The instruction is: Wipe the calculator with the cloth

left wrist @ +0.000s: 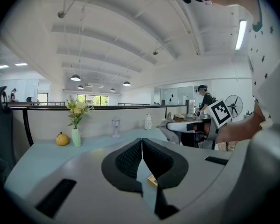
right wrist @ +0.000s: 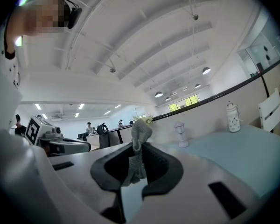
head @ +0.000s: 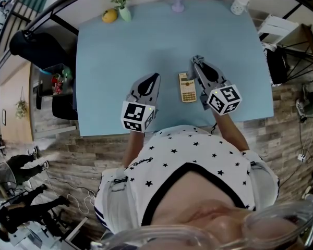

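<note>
Calculator lies flat on the blue desk, long axis pointing away from the person, just left of the right gripper and right of the left gripper; it sits nearer the right one. One corner shows below the left fingers in the left gripper view.

Right fingers are clamped on a grey cloth, whose bunched end sticks up past the tips. The cloth looks clear of the calculator. Left fingers are pressed together with nothing between them.

Step, as judged: cloth in hand, wipe stroke not yet landed. Next move calls for tipping the right fingers down and left to lay the cloth on the keys; the left gripper could pin the casing.

Key legends and any brand are too small to read. The marker cubes carry black-and-white squares only.
</note>
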Available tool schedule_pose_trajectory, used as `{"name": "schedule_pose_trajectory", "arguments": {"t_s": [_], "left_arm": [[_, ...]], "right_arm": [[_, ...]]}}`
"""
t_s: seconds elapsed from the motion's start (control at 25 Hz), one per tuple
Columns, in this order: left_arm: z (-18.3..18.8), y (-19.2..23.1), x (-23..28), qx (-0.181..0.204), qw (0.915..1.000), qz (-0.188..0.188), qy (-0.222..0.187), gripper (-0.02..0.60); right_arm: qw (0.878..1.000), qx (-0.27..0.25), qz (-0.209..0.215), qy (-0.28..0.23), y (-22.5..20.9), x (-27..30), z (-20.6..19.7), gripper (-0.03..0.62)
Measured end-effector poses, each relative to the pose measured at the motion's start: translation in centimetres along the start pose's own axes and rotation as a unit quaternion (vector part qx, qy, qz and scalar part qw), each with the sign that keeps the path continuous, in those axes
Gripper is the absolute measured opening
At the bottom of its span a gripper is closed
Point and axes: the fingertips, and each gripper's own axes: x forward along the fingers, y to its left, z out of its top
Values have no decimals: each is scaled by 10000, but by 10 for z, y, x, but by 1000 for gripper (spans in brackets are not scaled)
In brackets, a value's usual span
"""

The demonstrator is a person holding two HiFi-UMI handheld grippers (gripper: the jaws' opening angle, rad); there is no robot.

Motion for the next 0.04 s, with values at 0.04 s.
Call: {"name": "schedule_pose_trajectory", "arguments": {"t_s": [0.04], "left_arm": [[0,0,0,-2,10000,3,4,31]], "right_arm": [[10000,8,0,1,0,0,0,48]]}}
